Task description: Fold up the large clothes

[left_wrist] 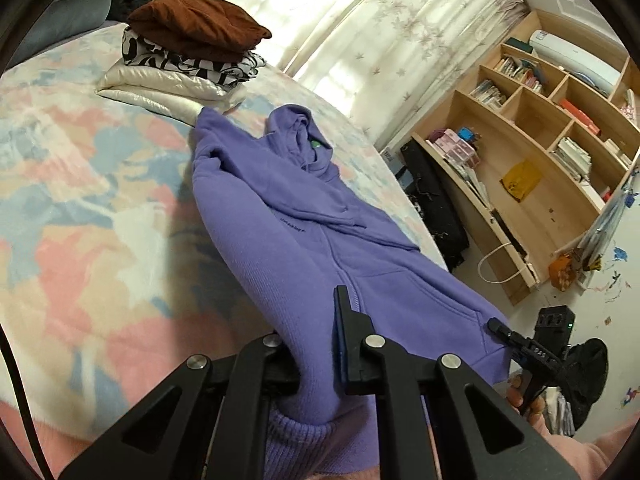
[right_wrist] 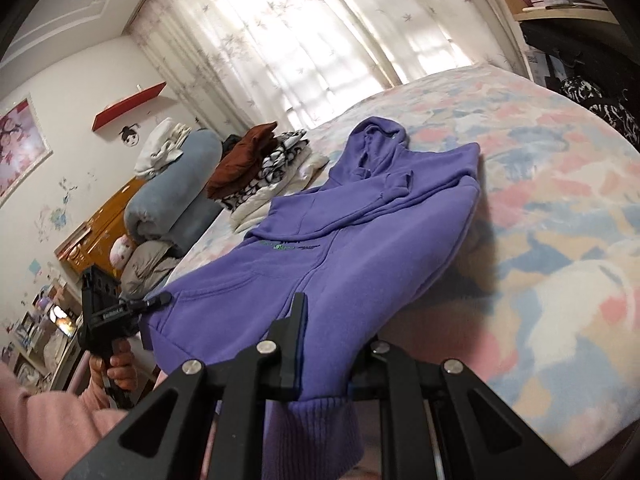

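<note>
Currently listed: one purple hoodie (left_wrist: 304, 216), sleeves already folded across its chest, lying hood-away on the bed (left_wrist: 80, 184). Its ribbed hem is raised off the bed at the near end, with the body sloping down ahead of the fingers to the hood. Left gripper (left_wrist: 316, 344): clenched on the hem at one corner, cloth bunched between its fingers. Right gripper (right_wrist: 320, 344): likewise clamped on the hem at the other corner; each tool shows off to the side in the other's view. Beyond the hood, ahead of both fingers: a stack (left_wrist: 188, 52) of folded clothes. Step in hand, by my reading: carrying the hem forward to the shoulders. Best done with both grips level, hem taut between them, laid squarely over the hood end, and let go only once the cloth rests flat.
</note>
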